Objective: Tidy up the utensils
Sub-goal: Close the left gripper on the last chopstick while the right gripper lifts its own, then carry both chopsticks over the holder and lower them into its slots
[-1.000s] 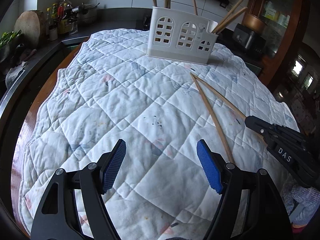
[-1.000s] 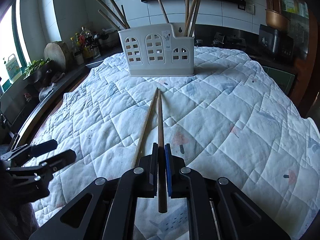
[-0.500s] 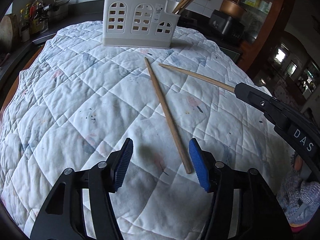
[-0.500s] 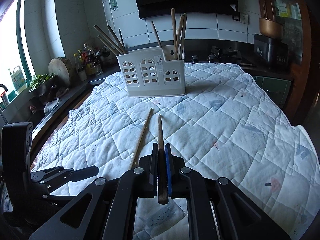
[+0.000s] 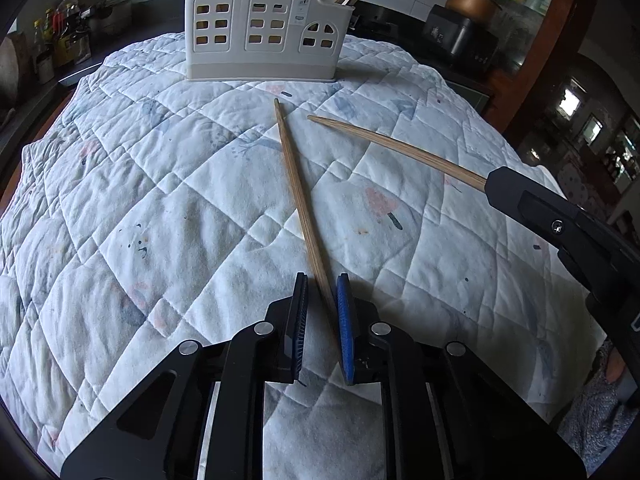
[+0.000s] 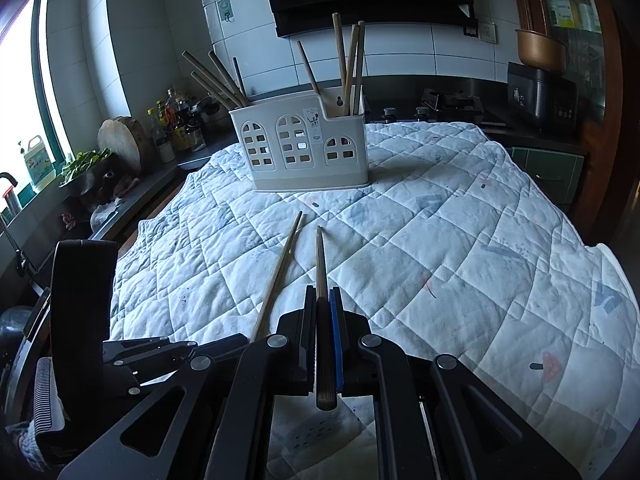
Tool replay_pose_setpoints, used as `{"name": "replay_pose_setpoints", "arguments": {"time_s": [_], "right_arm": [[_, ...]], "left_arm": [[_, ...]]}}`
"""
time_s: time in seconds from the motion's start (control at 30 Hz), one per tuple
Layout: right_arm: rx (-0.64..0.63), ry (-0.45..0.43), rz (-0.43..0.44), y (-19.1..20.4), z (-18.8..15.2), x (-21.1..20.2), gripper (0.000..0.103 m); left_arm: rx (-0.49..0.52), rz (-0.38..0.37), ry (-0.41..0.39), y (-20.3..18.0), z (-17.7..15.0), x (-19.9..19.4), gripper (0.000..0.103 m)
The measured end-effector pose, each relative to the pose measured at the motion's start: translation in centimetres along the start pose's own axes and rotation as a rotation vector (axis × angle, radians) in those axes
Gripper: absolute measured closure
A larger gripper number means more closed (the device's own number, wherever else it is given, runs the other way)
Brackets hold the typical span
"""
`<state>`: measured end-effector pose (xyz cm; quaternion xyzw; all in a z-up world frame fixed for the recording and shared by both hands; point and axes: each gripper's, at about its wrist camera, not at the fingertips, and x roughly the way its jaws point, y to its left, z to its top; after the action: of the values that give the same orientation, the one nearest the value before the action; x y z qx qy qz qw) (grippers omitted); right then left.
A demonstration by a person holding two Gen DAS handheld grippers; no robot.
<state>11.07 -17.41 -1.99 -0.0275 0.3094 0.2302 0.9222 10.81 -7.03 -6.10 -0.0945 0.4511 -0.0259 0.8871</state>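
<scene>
Since a second ago you are bringing your left gripper [image 5: 322, 296] across the white quilted cloth [image 5: 160, 200] to the loose wooden chopstick [image 5: 298, 188], and its jaws have just been closing around the near end. That stick is lying between the blue pads, against the right one; a firm pinch is not yet certain. Its long axis is running from lower centre up toward the white plastic utensil caddy with arched cut-outs [image 5: 260, 24] at top centre. Your right gripper [image 6: 322, 300] is clamping the second wooden chopstick [image 6: 320, 264], tip also aimed at the caddy. Around the cloth, a dark kitchen counter with bottles [image 6: 176, 128] is showing at left of the right wrist view.
</scene>
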Motion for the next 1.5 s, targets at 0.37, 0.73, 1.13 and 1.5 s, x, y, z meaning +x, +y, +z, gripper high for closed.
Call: {"name": "replay_pose_setpoints", "arguments": {"time_s": [0.37, 0.73, 1.13, 1.5], "right_arm": [[-0.024, -0.038, -0.008, -0.1, 1.5, -1.3, 0.096], [-0.078, -0.063, 0.000, 1.1, 4.6, -1.6, 0.096], [-0.121, -0.059, 0.041, 1.8, 10.2, -1.1, 0.096], [-0.168, -0.086, 0.035, 2.0, 19.4, -2.1, 0.096]], "left_arm": [[0.013, 0.017, -0.094, 2.2, 2.0, -3.2, 0.097], [0.017, -0.016, -0.241, 4.6, 5.1, -7.0, 0.098], [0.065, -0.079, -0.289, 6.1, 8.9, -8.7, 0.098], [0.151, -0.065, -0.299, 5.3, 14.0, -10.0, 0.098]]}}
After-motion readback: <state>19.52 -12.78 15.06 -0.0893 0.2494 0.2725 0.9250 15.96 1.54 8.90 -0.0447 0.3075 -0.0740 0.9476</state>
